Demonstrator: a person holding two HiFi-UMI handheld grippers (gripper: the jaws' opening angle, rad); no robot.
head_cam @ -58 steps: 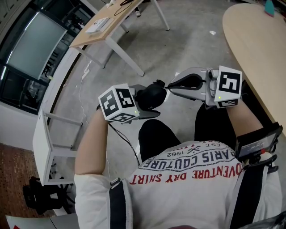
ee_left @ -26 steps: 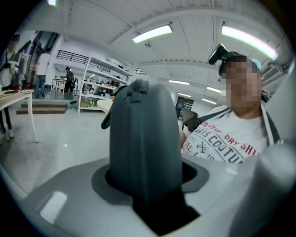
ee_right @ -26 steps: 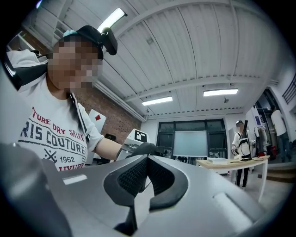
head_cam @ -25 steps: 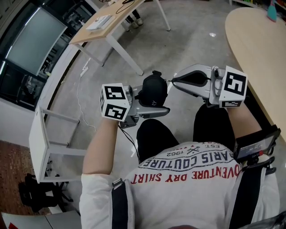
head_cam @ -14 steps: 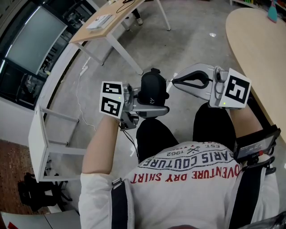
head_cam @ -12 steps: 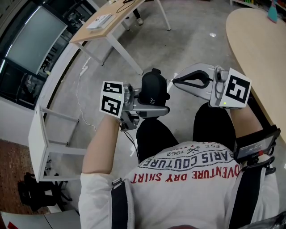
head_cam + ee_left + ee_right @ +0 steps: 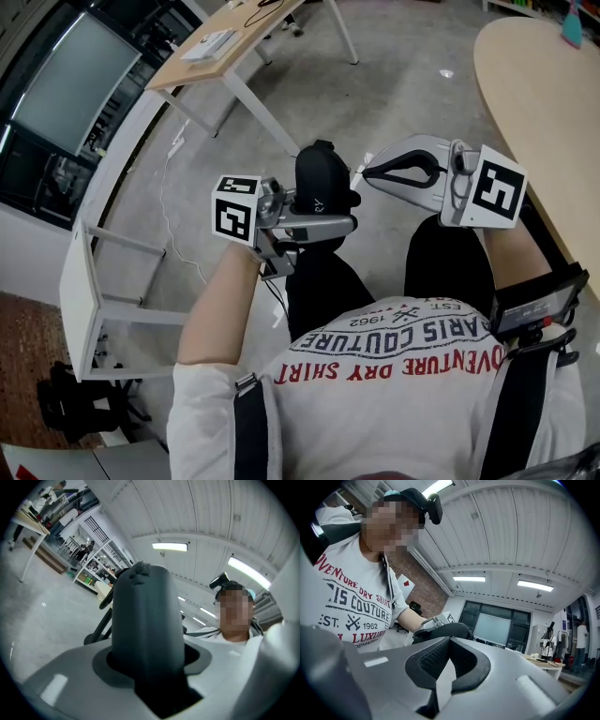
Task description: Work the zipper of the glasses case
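Observation:
The black glasses case [image 7: 323, 180] stands upright in mid-air above the person's lap. My left gripper [image 7: 330, 214] is shut on its lower part. In the left gripper view the case [image 7: 147, 620] rises like a dark column out of the grey jaws and fills the middle. My right gripper [image 7: 363, 172] comes in from the right and is shut, its tips pinched at the case's right edge on the small zipper pull. In the right gripper view the ribbed pads [image 7: 433, 660] meet at the tips, with the case [image 7: 443, 631] just beyond. The pads hide the pull itself.
A wooden desk [image 7: 220, 52] stands on the concrete floor ahead. A rounded tabletop [image 7: 539, 94] lies to the right and a white frame [image 7: 89, 300] to the left. A cable [image 7: 178, 234] trails over the floor. The person's knees are right below the grippers.
My left gripper has rolled and turned the case, so the case now stands more upright and slightly higher. The right gripper has stayed shut at the case's edge and has barely moved.

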